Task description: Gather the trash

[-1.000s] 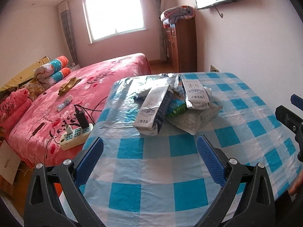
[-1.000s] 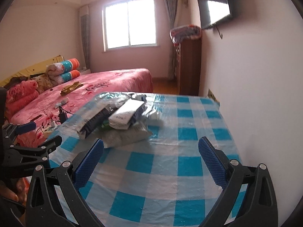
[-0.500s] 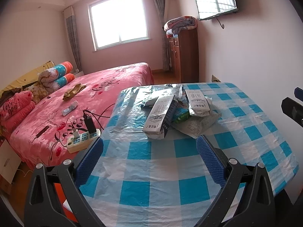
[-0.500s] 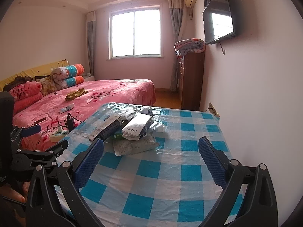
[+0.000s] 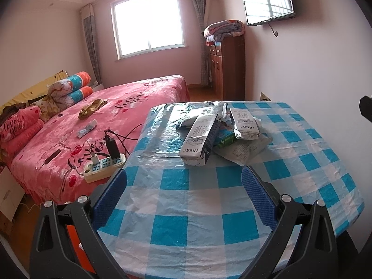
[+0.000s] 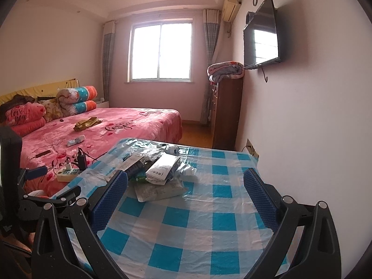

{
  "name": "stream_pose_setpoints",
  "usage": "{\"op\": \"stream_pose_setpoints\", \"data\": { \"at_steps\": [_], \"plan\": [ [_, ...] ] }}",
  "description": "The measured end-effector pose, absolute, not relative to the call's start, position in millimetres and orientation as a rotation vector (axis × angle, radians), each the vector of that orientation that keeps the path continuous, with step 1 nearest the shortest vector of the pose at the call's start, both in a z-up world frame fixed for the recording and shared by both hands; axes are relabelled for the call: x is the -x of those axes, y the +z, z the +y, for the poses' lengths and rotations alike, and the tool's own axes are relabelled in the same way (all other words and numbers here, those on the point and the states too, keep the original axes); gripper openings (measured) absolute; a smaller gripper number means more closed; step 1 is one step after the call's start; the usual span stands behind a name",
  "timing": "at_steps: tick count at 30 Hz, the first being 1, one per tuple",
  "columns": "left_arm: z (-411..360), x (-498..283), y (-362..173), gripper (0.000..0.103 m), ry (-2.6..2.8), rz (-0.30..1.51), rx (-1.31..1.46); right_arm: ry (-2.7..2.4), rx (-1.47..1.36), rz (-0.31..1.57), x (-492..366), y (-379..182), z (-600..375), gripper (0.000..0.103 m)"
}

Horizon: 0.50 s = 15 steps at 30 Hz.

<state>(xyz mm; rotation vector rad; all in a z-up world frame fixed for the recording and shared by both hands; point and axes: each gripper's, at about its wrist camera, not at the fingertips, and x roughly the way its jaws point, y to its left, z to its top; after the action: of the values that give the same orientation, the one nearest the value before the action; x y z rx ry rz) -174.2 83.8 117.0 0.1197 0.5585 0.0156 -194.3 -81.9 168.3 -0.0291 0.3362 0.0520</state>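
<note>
Both grippers have pulled back from the trash pile (image 5: 216, 134) since the earlier frames, so more checkered tabletop (image 5: 209, 209) lies before them. Left gripper (image 5: 183, 190): jaws spread wide, holding nothing, over the near edge. Right gripper (image 6: 186, 191): jaws likewise spread, empty. Trash pile of cartons and wrappers sits on a clear plastic bag (image 5: 158, 139) at the tabletop's far side, beside the pink bed (image 5: 93, 125), where a power strip (image 5: 102, 166) lies.
</note>
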Motion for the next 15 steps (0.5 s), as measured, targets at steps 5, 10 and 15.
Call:
{"op": "stream_pose_setpoints", "data": {
  "at_steps": [5, 10, 15],
  "plan": [
    [82.7, 172.9, 114.7, 0.099, 0.019, 0.568, -0.123, 0.052, 0.003, 0.343, 194.2, 168.9, -87.5, 0.098],
    [81.3, 171.6, 111.5, 0.099, 0.013, 0.574, -0.128, 0.059, -0.014, 0.339, 194.2, 168.2, -90.1, 0.098],
    [80.7, 170.4, 106.9, 0.099, 0.005, 0.585, -0.127, 0.084, -0.036, 0.375, 188.3, 159.7, -89.9, 0.098]
  ]
}}
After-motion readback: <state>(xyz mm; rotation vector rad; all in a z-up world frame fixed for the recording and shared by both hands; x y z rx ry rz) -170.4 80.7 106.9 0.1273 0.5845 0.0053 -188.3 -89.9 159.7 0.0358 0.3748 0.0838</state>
